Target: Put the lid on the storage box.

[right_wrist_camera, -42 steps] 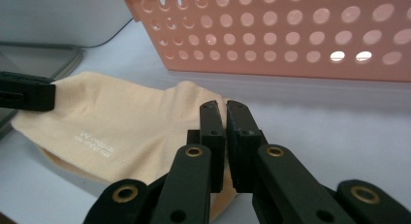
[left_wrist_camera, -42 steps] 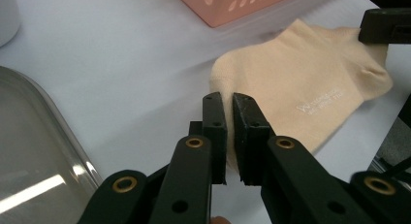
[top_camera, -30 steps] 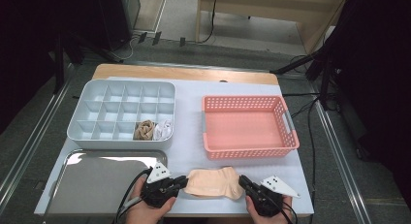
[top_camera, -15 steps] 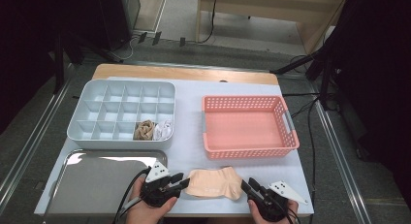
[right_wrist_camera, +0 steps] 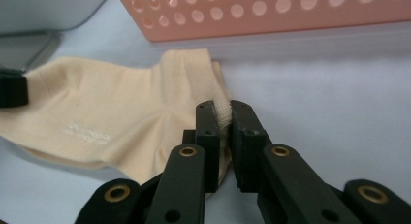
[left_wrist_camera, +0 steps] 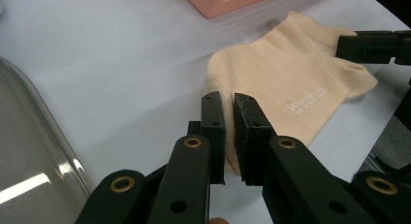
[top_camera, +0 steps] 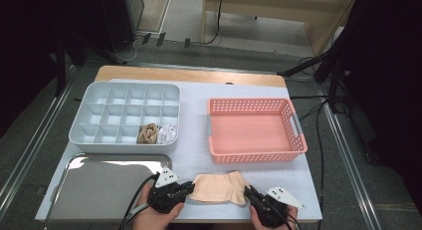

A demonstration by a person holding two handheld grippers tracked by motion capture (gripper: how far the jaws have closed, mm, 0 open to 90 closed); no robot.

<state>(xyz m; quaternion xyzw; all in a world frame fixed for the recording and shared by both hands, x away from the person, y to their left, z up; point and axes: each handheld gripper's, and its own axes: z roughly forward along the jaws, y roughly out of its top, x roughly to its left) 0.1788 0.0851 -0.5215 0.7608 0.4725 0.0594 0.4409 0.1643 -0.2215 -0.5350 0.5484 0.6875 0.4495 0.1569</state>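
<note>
Since a moment ago your right hand-held gripper [top_camera: 250,193] has slid back toward the surface's near edge, drawing the sock [top_camera: 219,187] flatter. Both it and the left hand-held gripper [top_camera: 187,186] pinch opposite sock ends, so it looks ready for folding.

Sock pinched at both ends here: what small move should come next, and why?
Probably lift both ends together. The left gripper and right gripper are each shut on an edge of the sock, which lies flat on the table. Two rolled socks in the divided box suggest folding follows.

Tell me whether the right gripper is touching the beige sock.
Touching. The right gripper view shows the right gripper shut on the beige sock, with a fold of its edge pinched between the jaws.
</note>
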